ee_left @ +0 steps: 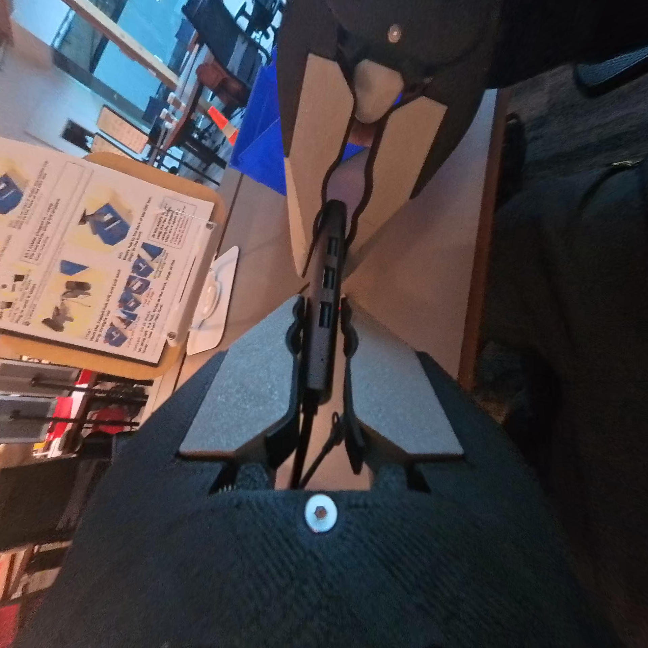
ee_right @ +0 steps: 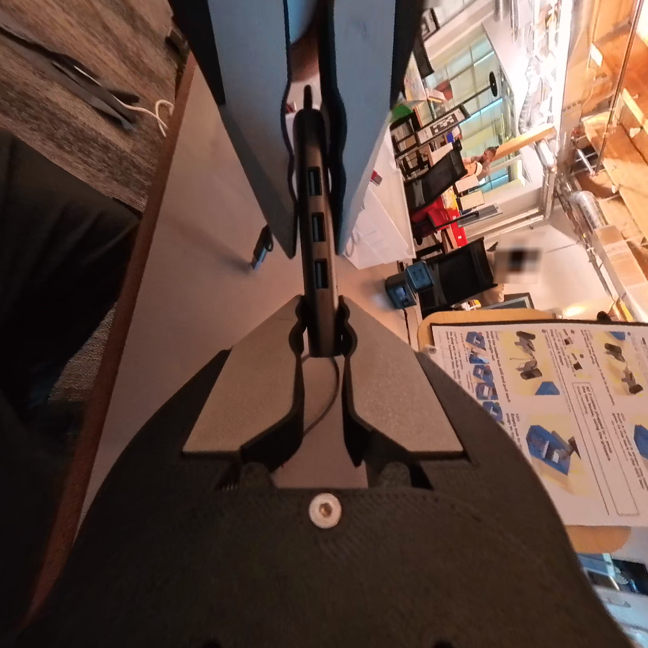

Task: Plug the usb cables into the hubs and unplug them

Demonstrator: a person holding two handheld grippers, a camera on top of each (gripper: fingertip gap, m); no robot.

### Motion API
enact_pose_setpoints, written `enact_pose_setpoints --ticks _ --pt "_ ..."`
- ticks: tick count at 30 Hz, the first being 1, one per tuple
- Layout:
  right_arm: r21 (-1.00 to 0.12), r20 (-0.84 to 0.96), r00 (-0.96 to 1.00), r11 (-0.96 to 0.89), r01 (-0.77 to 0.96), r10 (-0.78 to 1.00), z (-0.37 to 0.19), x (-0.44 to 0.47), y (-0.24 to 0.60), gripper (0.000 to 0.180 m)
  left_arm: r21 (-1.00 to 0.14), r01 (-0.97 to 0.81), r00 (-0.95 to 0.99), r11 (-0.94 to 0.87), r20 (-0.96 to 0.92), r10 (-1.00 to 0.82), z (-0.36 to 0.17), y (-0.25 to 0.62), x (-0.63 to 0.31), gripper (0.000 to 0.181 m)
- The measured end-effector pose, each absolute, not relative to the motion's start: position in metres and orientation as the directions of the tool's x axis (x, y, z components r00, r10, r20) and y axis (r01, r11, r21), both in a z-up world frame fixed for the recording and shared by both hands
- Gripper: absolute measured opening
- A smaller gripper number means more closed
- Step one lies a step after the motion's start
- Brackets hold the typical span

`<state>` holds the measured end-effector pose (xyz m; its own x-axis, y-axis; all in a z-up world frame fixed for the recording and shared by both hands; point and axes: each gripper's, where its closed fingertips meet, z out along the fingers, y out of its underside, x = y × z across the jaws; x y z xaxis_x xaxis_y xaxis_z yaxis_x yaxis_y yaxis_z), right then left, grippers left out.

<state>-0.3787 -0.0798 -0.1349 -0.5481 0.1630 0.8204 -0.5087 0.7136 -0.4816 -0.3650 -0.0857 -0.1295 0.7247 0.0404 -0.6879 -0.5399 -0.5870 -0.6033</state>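
A slim dark grey USB hub (ee_left: 324, 315) with three blue ports, all unoccupied, is held above the table (ee_left: 420, 280) between both grippers. My left gripper (ee_left: 321, 305) is shut on one end of the hub, and thin black cables (ee_left: 308, 445) run back between its fingers. My right gripper (ee_left: 333, 224) grips the far end. In the right wrist view my right gripper (ee_right: 321, 301) is shut on the near end of the hub (ee_right: 317, 245), and the left gripper (ee_right: 308, 168) holds the far end. A loose USB plug (ee_right: 261, 252) lies on the table (ee_right: 196, 280).
A printed instruction sheet on a wooden board (ee_left: 105, 259) stands beside the table; it also shows in the right wrist view (ee_right: 547, 403). A blue bin (ee_left: 259, 122) sits at the back. A white packet (ee_left: 214, 298) lies near the board. The table edge (ee_right: 140, 245) borders dark carpet. Left and right tips are no more than a few centimetres apart.
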Motion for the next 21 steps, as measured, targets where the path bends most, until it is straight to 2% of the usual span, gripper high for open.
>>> enact_pose_setpoints --ticks 5,12,18,21 --pt "-0.445 0.839 -0.528 0.727 -0.523 0.134 -0.135 -0.374 -0.084 0.014 -0.575 -0.530 0.720 -0.624 -0.694 0.028 -0.137 -0.090 -0.370 0.016" --pt "-0.456 0.830 -0.542 0.722 -0.520 0.133 -0.134 -0.372 -0.081 0.014 -0.554 -0.518 0.707 -0.651 -0.706 0.038 -0.140 -0.094 -0.376 0.018" --pt "-0.465 0.825 -0.548 0.719 -0.516 0.139 -0.134 -0.372 -0.081 0.013 -0.468 -0.517 0.636 -0.717 -0.771 0.045 -0.142 -0.099 -0.388 0.018" --pt "-0.488 0.813 -0.561 0.704 -0.515 0.153 -0.132 -0.372 -0.082 0.014 -0.465 -0.526 0.617 -0.712 -0.785 0.057 -0.138 -0.099 -0.390 0.020"
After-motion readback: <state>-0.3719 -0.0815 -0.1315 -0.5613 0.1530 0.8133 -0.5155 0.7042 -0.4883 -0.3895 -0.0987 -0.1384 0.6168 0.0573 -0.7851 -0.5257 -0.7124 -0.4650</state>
